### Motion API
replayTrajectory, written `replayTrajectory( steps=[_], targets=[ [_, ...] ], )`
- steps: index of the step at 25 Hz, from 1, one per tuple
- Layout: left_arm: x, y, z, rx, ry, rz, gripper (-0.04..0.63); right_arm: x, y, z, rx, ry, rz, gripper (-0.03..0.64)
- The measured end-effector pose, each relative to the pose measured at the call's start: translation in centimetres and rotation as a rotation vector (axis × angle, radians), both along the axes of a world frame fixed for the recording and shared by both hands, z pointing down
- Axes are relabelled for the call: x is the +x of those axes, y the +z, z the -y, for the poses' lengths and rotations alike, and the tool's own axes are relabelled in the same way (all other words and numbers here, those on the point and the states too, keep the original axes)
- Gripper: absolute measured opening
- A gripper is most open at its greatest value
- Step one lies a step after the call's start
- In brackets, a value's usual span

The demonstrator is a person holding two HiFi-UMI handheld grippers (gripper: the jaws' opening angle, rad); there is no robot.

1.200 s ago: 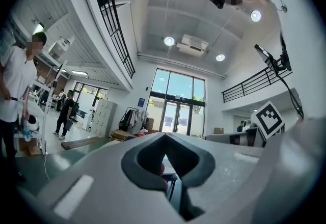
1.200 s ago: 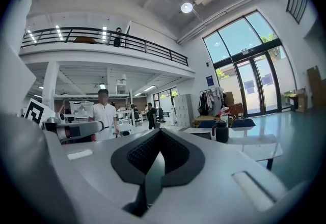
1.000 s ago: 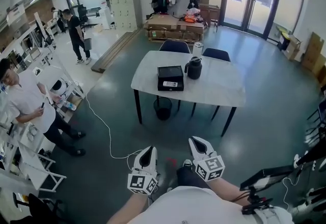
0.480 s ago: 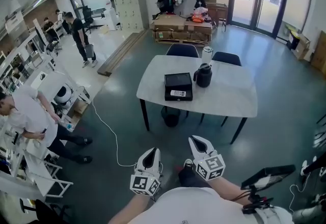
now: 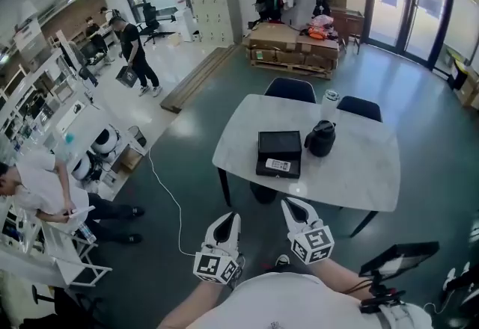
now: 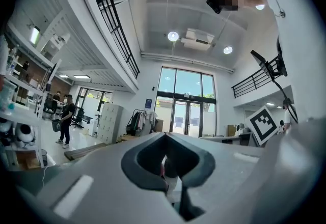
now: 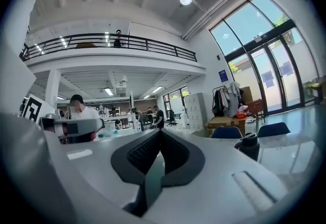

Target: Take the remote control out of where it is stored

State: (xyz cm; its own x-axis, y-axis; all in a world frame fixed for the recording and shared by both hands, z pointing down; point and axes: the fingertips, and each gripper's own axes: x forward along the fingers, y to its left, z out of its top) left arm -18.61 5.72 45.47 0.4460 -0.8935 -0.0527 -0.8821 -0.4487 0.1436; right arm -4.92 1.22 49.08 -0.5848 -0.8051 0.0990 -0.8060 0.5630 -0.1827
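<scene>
A white table [image 5: 352, 170] stands ahead in the head view. On it lies a flat black box [image 5: 280, 148], with the pale remote control [image 5: 278, 165] resting on the box's near edge. My left gripper [image 5: 230, 218] and right gripper [image 5: 292, 205] are held low and close to my body, short of the table and pointing towards it. Both are shut with nothing between the jaws. In the left gripper view the left gripper [image 6: 165, 140] has its pads together. The right gripper [image 7: 158, 134] looks over the tabletop in its own view.
A dark jug [image 5: 322, 138] and a pale bottle [image 5: 330, 99] stand beside the box. Two blue chairs [image 5: 290, 88] sit at the table's far side. A white cable [image 5: 165, 189] runs over the floor. People stand at benches [image 5: 45, 193] on the left. A black stand [image 5: 397, 256] is at my right.
The table with the box and remote has come nearer and lower in the head view as I walk towards it. Both grippers stay shut in the same place before me.
</scene>
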Motion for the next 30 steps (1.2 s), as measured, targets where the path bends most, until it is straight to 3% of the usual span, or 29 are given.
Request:
replayTrajectory(
  steps=[6, 15, 22, 30],
  targets=[
    [0.4, -0.6, 6.8, 0.037, -0.035, 0.006, 0.002, 1.2, 0.4, 7.0, 0.001, -0.012, -0.002, 0.023],
    [0.3, 0.3, 16.9, -0.002, -0.006, 0.020, 0.002, 3.2, 2.6, 16.2, -0.049, 0.052, -0.017, 0.023],
    [-0.5, 2.1, 29.1, -0.005, 0.112, 0.007, 0.002, 3.8, 3.3, 24.9, -0.070, 0.168, -0.044, 0.023],
    [0.1, 0.4, 41.1, -0.002, 0.292, 0.000, 0.002, 3.4, 0.8, 33.5, -0.064, 0.308, -0.044, 0.023]
  ],
)
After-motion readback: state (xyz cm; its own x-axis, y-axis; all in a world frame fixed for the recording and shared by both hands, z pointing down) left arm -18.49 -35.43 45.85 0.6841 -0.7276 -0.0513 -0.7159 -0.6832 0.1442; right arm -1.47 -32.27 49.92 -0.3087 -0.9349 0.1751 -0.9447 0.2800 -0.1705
